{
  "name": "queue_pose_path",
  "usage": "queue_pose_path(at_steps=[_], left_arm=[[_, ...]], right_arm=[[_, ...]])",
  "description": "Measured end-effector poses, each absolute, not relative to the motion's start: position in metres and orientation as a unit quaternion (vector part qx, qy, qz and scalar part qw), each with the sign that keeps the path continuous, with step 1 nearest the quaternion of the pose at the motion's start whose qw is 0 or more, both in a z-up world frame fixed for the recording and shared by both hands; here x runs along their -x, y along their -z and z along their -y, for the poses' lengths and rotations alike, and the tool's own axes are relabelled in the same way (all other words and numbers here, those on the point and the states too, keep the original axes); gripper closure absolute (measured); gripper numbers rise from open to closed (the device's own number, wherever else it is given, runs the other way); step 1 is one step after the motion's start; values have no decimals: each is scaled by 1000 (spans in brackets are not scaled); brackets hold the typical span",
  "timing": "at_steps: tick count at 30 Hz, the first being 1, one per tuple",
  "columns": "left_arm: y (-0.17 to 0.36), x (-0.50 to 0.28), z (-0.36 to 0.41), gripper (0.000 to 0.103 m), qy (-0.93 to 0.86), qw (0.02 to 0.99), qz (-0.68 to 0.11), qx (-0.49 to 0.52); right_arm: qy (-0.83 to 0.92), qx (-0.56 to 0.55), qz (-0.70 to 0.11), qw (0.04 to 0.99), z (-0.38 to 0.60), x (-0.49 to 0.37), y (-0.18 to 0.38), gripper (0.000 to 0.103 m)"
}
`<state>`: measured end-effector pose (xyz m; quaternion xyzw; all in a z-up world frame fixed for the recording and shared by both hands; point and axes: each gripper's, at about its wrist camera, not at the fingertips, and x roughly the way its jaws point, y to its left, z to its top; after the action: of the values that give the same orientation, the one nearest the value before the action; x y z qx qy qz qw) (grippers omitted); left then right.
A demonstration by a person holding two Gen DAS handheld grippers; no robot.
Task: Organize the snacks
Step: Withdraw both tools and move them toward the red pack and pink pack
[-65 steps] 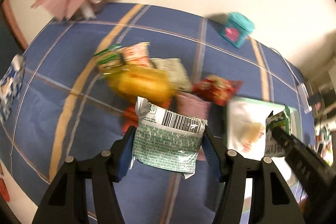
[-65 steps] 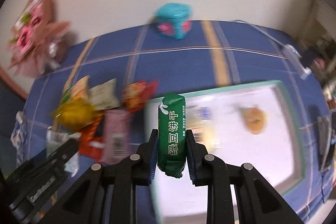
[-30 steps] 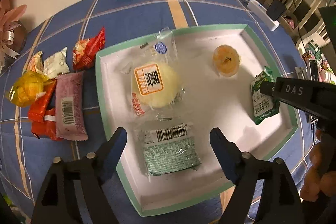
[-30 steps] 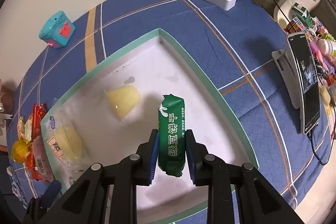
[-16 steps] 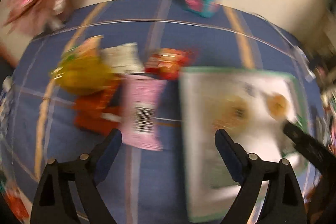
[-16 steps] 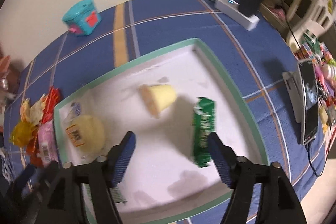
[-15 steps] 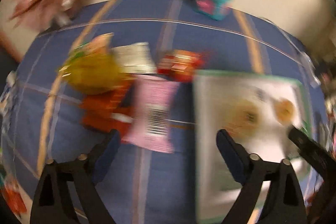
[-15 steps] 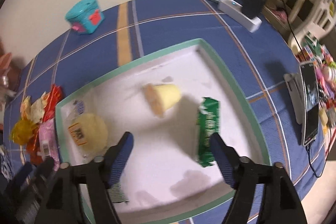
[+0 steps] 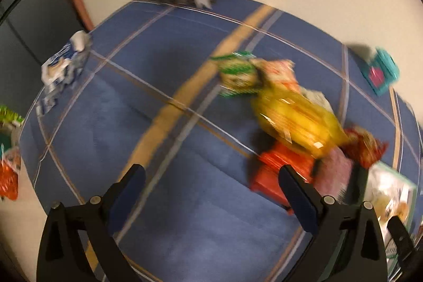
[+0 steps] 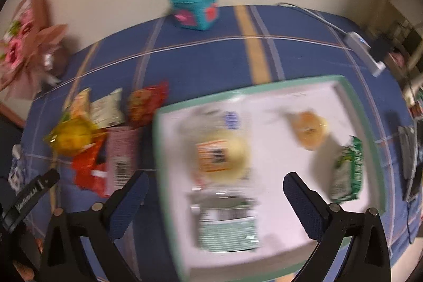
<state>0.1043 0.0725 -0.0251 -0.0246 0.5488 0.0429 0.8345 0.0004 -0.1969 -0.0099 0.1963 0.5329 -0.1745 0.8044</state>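
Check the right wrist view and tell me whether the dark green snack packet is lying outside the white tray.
No, the dark green snack packet lies inside the white tray, near its right rim.

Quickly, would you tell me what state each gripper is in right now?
Left gripper: open, jaws have just been opening, nothing between them.
Right gripper: open, jaws have just been opening, nothing held; it hangs above the tray.

The cloth point(image 10: 201, 65) is blue with yellow and white lines. The tray point(image 10: 354, 102) is white with a green rim. In the upper middle of the right view sits a teal box point(image 10: 195, 7) with pink spots. At left lie a yellow pack point(image 10: 71, 136), a red pack point(image 10: 87, 171) and a pink pack point(image 10: 121, 149).
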Motion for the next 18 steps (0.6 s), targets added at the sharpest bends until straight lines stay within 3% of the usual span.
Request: queue_pose_path(at_steps=[9, 18], left_arm=[[30, -113, -104, 0, -58, 833, -547, 64], [40, -126, -69, 0, 22, 825, -561, 61]], right_arm=[[131, -185, -533, 815, 154, -33, 20, 0], [109, -166, -542, 817, 131, -55, 40, 0]])
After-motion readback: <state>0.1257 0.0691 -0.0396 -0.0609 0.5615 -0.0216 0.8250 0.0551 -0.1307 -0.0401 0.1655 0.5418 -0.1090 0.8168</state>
